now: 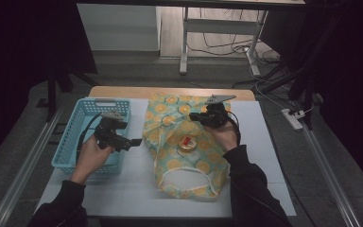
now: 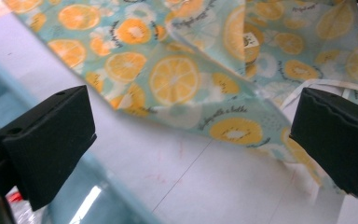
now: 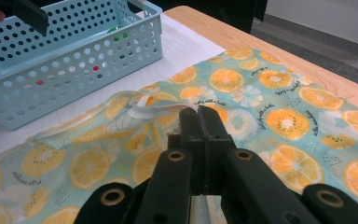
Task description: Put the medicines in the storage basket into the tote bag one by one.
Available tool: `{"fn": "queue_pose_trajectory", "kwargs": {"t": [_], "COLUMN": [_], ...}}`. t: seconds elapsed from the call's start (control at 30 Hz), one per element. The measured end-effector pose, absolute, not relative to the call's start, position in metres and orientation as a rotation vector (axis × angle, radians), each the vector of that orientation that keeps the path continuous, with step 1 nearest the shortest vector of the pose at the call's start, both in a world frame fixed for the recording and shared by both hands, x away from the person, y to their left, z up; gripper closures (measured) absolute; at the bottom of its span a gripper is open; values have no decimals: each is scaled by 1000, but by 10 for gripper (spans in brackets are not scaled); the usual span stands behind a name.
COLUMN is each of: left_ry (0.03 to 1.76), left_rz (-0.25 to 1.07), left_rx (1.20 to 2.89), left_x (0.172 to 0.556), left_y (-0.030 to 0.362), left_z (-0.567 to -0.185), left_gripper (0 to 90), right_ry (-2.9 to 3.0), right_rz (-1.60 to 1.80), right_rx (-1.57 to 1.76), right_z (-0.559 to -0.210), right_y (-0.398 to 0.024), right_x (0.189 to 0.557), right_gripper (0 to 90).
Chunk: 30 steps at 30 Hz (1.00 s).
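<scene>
A cloth bag [image 1: 189, 156] printed with orange and lemon slices lies spread on the white table cover, its white-hemmed opening toward the near edge. A small round item [image 1: 186, 143] with a red and yellow top rests on it. My right gripper [image 1: 194, 116] is over the cloth's far part. In the right gripper view its jaws [image 3: 198, 112] are shut, tips pinched on a raised fold of the bag [image 3: 121, 154] by the white hem. My left gripper [image 1: 131, 142] hovers at the basket's right wall with its jaws wide open. In the left gripper view it [image 2: 191, 135] faces the bag's edge [image 2: 177, 79] with nothing between the pads.
A light blue perforated basket [image 1: 82, 104] stands at the left, with small coloured items showing through its holes [image 3: 74, 51]. The wooden table edge [image 1: 170, 91] runs along the far side. Bare white cover [image 1: 137, 189] lies between basket and bag.
</scene>
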<state>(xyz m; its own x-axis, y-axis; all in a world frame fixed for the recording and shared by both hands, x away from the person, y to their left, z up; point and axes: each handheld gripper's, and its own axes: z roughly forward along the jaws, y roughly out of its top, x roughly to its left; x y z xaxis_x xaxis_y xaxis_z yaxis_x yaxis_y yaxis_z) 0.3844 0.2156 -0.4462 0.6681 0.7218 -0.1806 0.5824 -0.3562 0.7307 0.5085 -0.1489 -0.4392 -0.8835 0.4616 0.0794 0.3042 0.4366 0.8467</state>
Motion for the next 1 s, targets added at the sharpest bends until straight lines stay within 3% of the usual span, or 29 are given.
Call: {"fn": "queue_pose_trajectory", "kwargs": {"t": [0.67,1.0], "left_ry": [1199,1298], "left_rz": [326,307], "left_rx": [2107,2144], "left_x": [374,385], "left_y": [260,276], "left_z": [-457,-474], "left_gripper": [0,0], "right_ry": [2522,2516], "right_rz": [1429,1430], "right_rx": [675,674], "right_z": [-439,-437], "right_y": [-149,-151], "right_x": [508,508], "right_gripper": [900,900]}}
